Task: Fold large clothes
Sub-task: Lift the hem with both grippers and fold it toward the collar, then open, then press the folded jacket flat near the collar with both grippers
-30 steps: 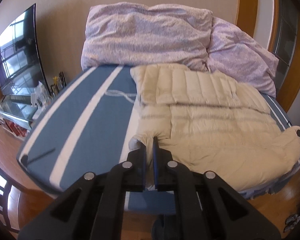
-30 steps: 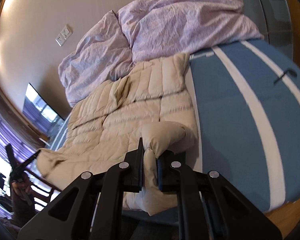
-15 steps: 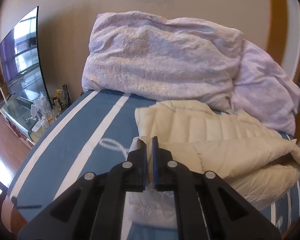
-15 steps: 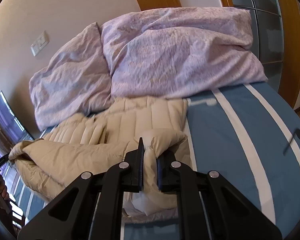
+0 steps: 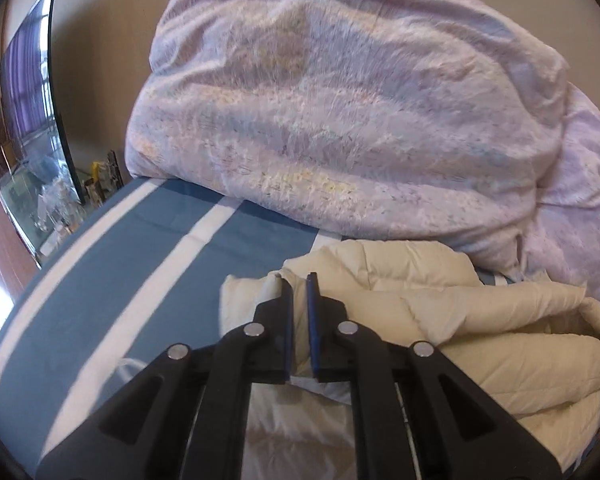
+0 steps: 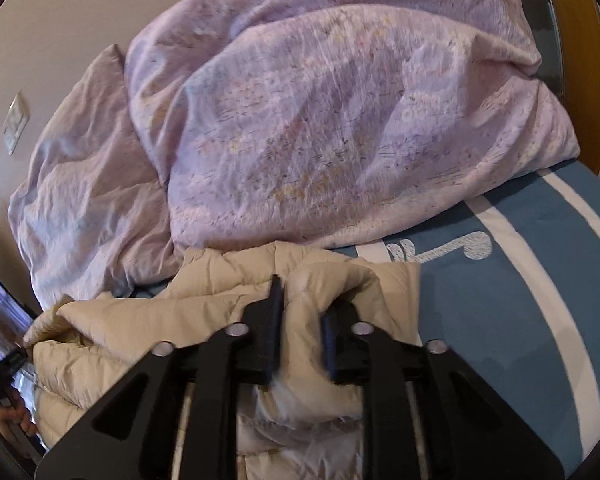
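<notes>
You had each claw pinched on a corner of the cream down jacket (image 5: 480,320) — left claw (image 5: 298,280) nearly closed, right claw (image 6: 300,300) wider around thick padding — holding its hem doubled over on the bed (image 5: 120,272) beside the duvet (image 5: 340,120).

1. Blue bed sheet (image 5: 112,280) with white stripes (image 5: 168,264), covering the bed.
2. Crumpled lilac duvet (image 5: 340,112) heaped at the far end, resting on the sheet.
3. Cream puffer jacket (image 6: 204,312) lying doubled over just in front, touching the duvet.
</notes>
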Demonstrator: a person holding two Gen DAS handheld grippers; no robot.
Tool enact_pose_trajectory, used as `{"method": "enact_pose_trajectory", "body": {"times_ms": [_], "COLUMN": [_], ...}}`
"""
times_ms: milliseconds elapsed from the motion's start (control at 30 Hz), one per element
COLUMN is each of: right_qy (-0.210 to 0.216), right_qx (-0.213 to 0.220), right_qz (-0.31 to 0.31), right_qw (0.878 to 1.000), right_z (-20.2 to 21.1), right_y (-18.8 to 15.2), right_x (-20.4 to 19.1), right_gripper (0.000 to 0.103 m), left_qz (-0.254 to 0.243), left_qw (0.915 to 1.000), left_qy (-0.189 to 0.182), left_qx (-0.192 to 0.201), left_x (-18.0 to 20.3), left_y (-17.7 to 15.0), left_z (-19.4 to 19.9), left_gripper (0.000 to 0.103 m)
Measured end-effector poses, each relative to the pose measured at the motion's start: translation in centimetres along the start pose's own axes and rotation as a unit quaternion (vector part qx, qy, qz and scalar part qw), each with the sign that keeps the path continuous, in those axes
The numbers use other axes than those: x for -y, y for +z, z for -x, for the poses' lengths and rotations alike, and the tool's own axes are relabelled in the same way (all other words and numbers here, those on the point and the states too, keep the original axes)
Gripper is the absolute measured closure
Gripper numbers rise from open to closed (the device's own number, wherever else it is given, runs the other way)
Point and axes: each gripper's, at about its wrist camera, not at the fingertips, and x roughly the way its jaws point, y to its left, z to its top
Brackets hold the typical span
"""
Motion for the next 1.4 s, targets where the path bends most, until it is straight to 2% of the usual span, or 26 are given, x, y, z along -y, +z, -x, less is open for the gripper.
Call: {"method": "enact_pose_trajectory", "body": {"times_ms": [67,100,133,167,200,233,267,433,633,767,967,1067,1133,1233,1400], "right_qy": [0.019,0.026,0.04,0.045,0.044,0.038,0.039,0.056,0.028,-0.007,-0.072,-0.105,-0.129,-0.151,-0.184], "right_qx": [-0.001,0.003,0.012,0.021,0.04,0.071,0.081,0.064,0.019,-0.006,0.001,0.0,-0.015,-0.039,-0.059], "right_qz": [-0.024,-0.029,-0.036,-0.038,-0.039,-0.029,-0.022,0.02,0.086,0.114,0.153,0.152,0.139,0.126,0.155], "right_qw": [1.0,0.999,0.998,0.998,0.997,0.996,0.996,0.996,0.996,0.993,0.986,0.983,0.982,0.98,0.969], "right_z": [0.2,0.4,1.3,1.9,3.0,4.8,5.5,7.6,6.0,3.4,-0.5,-2.9,-4.7,-6.8,-8.6], "right_y": [0.5,0.7,0.9,1.2,1.4,1.5,1.6,0.9,-1.5,-1.9,-0.9,-0.3,-0.3,-1.3,-2.1], "right_x": [0.5,0.5,0.7,0.7,0.7,0.5,0.3,-0.5,-2.6,-4.0,-6.2,-6.1,-5.1,-3.5,-4.0], "right_gripper": [0.064,0.06,0.046,0.032,0.026,0.024,0.024,0.024,0.025,0.025,0.025,0.025,0.025,0.024,0.02], "left_qz": [0.015,0.025,0.03,0.036,0.038,0.037,0.035,0.015,-0.015,-0.037,-0.074,-0.1,-0.112,-0.113,-0.085], "left_qw": [0.9998,0.9993,0.999,0.9984,0.9982,0.9985,0.9988,0.999,0.9989,0.9986,0.9971,0.9945,0.9928,0.9927,0.9958], "left_qy": [-0.014,-0.024,-0.032,-0.042,-0.047,-0.041,-0.032,-0.035,-0.043,-0.036,0.005,0.03,0.041,0.043,0.028], "left_qx": [-0.008,-0.011,-0.011,-0.007,-0.003,0.004,0.011,0.023,0.011,-0.004,-0.019,-0.01,-0.003,-0.002,-0.021], "left_x": [-0.1,-0.2,-0.3,-0.5,-0.7,-0.8,-1.0,-1.9,-1.3,0.5,4.1,5.5,6.0,6.0,5.0], "left_y": [0.4,0.7,0.9,1.1,1.3,1.4,1.6,1.0,-1.0,-1.9,-2.9,-3.3,-3.3,-3.1,-2.9], "left_z": [-0.5,-0.5,-0.3,0.3,0.9,1.6,2.4,5.9,6.7,5.2,0.4,-1.7,-2.7,-4.0,-5.3], "left_gripper": [0.085,0.077,0.066,0.062,0.052,0.035,0.03,0.026,0.023,0.022,0.021,0.021,0.021,0.016,0.007]}}
